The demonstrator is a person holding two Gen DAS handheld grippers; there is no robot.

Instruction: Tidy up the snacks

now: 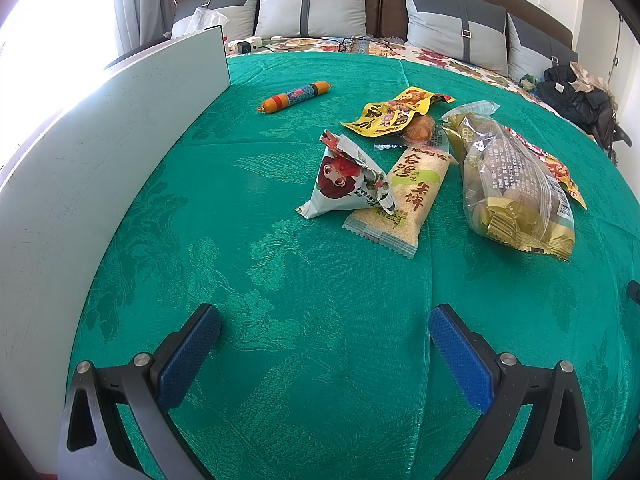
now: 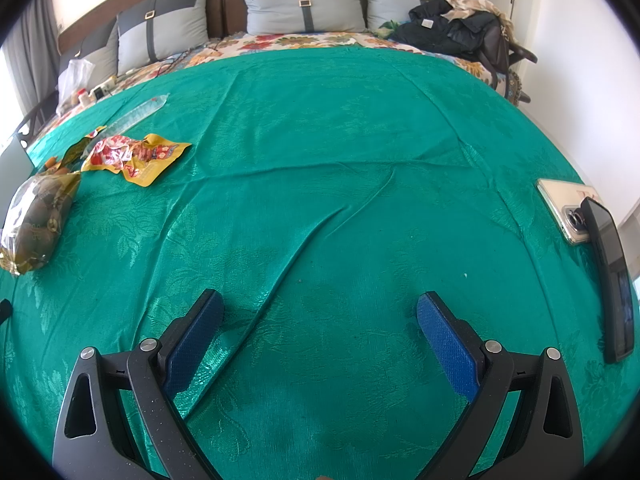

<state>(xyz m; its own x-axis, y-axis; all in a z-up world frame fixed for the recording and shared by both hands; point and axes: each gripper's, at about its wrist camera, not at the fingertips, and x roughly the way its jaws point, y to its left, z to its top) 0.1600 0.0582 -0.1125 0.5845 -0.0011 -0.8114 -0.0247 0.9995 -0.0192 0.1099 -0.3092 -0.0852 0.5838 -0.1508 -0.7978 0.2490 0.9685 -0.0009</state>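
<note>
Snacks lie on a green cloth (image 1: 280,240). In the left wrist view a sausage stick (image 1: 296,97) lies far back, a white triangular packet (image 1: 348,180) leans on a rice-cracker bar (image 1: 404,196), a yellow packet (image 1: 396,114) sits behind them, and a clear gold-trimmed bag (image 1: 516,184) lies at right. My left gripper (image 1: 324,328) is open, well short of the packets. The right wrist view shows the gold bag (image 2: 38,208) and a red-yellow packet (image 2: 136,154) at far left. My right gripper (image 2: 320,312) is open over bare cloth.
A white box wall (image 1: 100,184) stands along the left. Two phones (image 2: 568,212) (image 2: 612,280) lie at the cloth's right edge. Pillows (image 1: 312,4), a floral sheet and dark clothes (image 2: 452,28) lie beyond. A cloth fold (image 2: 304,248) runs ahead of the right gripper.
</note>
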